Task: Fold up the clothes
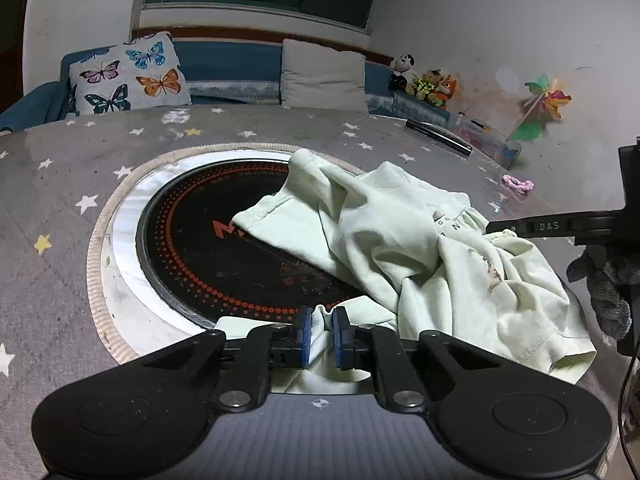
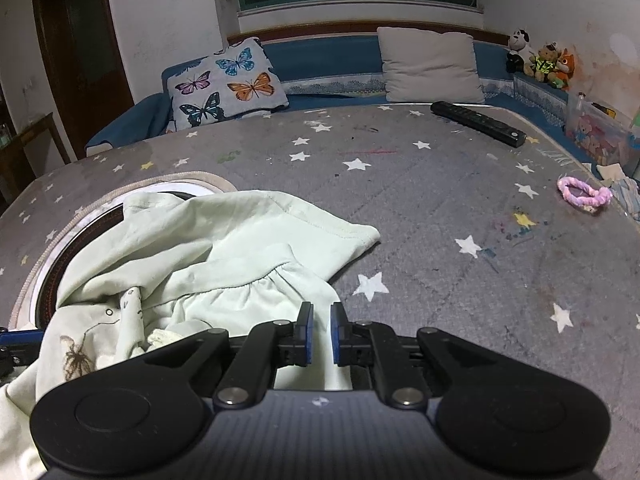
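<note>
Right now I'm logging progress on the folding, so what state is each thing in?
Pale green garment: crumpled, unfolded, partly over the round black hob.
Left gripper: shut on a fold of the garment.
Right gripper: shut on the garment's edge.
Remote: lying flat.
Pink hair tie: lying loose.

The pale green garment (image 2: pixel 224 256) runs off the lower left of the right wrist frame, and its lower part is hidden behind the right gripper (image 2: pixel 321 334). In the left wrist frame, the black round plate (image 1: pixel 224 248) is partly covered by cloth. At the right edge, a gloved hand (image 1: pixel 608 292) is cut off. The garment's small print is unreadable.
</note>
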### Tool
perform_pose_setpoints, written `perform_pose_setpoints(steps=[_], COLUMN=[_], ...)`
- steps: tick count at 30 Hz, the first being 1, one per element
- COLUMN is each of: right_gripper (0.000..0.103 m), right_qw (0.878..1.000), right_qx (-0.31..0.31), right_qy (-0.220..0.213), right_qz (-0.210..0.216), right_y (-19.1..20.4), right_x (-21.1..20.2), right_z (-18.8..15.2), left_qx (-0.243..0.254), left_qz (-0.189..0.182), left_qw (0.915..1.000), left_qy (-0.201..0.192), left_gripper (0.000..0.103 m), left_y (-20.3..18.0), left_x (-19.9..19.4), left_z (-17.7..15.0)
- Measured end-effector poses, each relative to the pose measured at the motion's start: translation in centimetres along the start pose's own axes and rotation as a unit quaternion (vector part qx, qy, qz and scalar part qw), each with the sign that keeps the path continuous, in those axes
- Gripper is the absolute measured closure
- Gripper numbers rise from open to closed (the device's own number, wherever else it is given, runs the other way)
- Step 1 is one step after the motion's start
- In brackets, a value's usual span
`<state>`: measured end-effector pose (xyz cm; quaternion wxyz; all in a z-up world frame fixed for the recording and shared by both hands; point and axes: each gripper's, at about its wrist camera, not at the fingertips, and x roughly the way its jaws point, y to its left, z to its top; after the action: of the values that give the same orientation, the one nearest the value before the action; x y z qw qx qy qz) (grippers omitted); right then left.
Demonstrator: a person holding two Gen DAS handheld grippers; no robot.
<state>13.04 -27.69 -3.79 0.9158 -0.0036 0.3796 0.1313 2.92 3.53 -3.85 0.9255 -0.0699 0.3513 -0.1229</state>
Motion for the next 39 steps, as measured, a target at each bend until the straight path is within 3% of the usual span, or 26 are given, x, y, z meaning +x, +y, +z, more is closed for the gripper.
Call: perform_pose_setpoints(steps=[3,4,7,9,10,11,21,25,29,33,39], right_gripper=[0.09,0.08,0.078,0.084,0.098,0.1,0.101,0.101,0.101,0.101,0.101], right_qw=[1.0,1.0,1.0,1.0,1.0,1.0,0.998,0.995,0.991,0.984,0.973], right_qx=[0.01,0.014,0.014,0.008,0.005,0.004,0.024,0.039,0.066,0.1,0.162], right_qy=[-0.005,-0.006,0.001,0.008,0.01,0.01,-0.06,-0.079,-0.096,-0.097,-0.056], right_qz=[-0.001,-0.001,0.009,0.012,0.013,0.014,-0.027,-0.044,-0.066,-0.113,-0.151], right_y=[-0.3,-0.4,-0.5,-0.2,0.0,0.1,-1.0,-2.2,-3.5,-5.1,-7.8], right_x=[0.1,0.2,0.8,1.1,1.1,1.1,-5.1,-8.1,-10.9,-12.9,-13.4], right_z=[0.3,0.4,0.7,0.5,0.4,0.3,-0.4,-1.6,-2.9,-4.7,-7.1], left_qx=[-0.002,-0.004,-0.01,-0.013,-0.014,-0.014,-0.018,-0.012,0.005,0.021,0.033], left_qz=[0.001,0.002,0.008,0.012,0.018,0.023,0.012,0.007,0.004,-0.003,-0.006], left_qw=[1.0,1.0,0.9999,0.9997,0.9996,0.9995,0.9997,0.9999,1.0,0.9997,0.9993], left_qy=[-0.003,-0.004,-0.011,-0.015,-0.016,-0.017,-0.008,-0.002,0.007,0.013,0.016], left_gripper=[0.094,0.095,0.099,0.1,0.1,0.101,0.101,0.096,0.06,0.06,0.056], left_y=[0.1,0.1,0.3,0.6,0.7,0.8,1.2,1.0,0.0,-0.6,-1.1], left_x=[-0.1,-0.1,-0.4,-0.7,-0.9,-1.0,-1.4,-1.2,-0.4,0.1,0.5], left_z=[0.1,0.1,0.2,0.4,0.4,0.5,0.6,0.6,0.4,0.1,0.2])
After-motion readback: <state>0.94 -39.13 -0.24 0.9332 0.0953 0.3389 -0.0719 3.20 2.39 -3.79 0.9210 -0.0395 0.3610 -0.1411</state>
